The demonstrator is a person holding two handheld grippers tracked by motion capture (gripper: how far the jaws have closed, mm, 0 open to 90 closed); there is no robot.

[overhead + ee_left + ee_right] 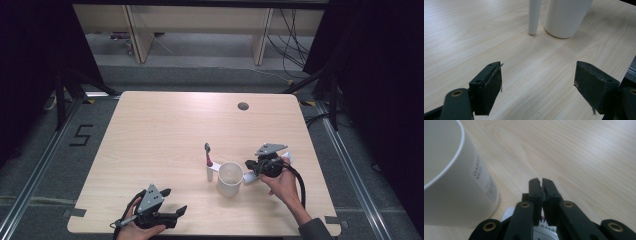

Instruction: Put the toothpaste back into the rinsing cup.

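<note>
White cup (451, 185), mid-worktop (150, 130), label partly legible, "GARA…"; right hand-held gripper (541, 185) clamped on a white flat item, mostly hidden; left hand-held gripper (537, 85) open, empty; toothbrush (208, 159) beside cup.

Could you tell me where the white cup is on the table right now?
In the high view the white cup stands right of centre near the table's front edge, between the upright toothbrush and the right gripper.

Left gripper (175, 202) low, fingers (487, 87) wide apart; right gripper (248, 163) fingers pressed together
</note>
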